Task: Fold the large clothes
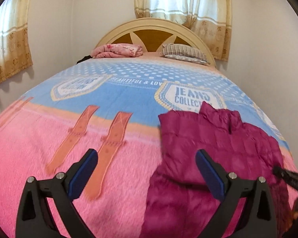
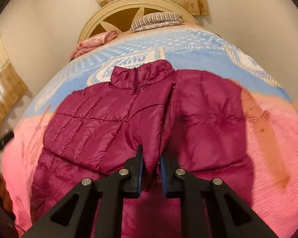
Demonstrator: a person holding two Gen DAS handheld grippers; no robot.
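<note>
Nearest, right gripper [image 2: 151, 163] pinched shut on a ridge of the magenta puffer jacket [image 2: 113, 115], the fabric pulled up between the pads. Best to keep that pinch firm, since the slick quilted shell looks likely to slip, and to lift only enough to clear the layer beneath. Left gripper [image 1: 147, 163] spread wide and empty, hanging over the pink blanket [image 1: 29, 158] just left of the jacket's edge; better brought onto the matching hem before any carry. Jacket spread on the near half of the bed, collar [image 2: 141, 73] pointing far. Beyond, striped pillow [image 1: 183, 53] and folded pink cloth [image 1: 117, 50] at the headboard [image 1: 153, 22].
</note>
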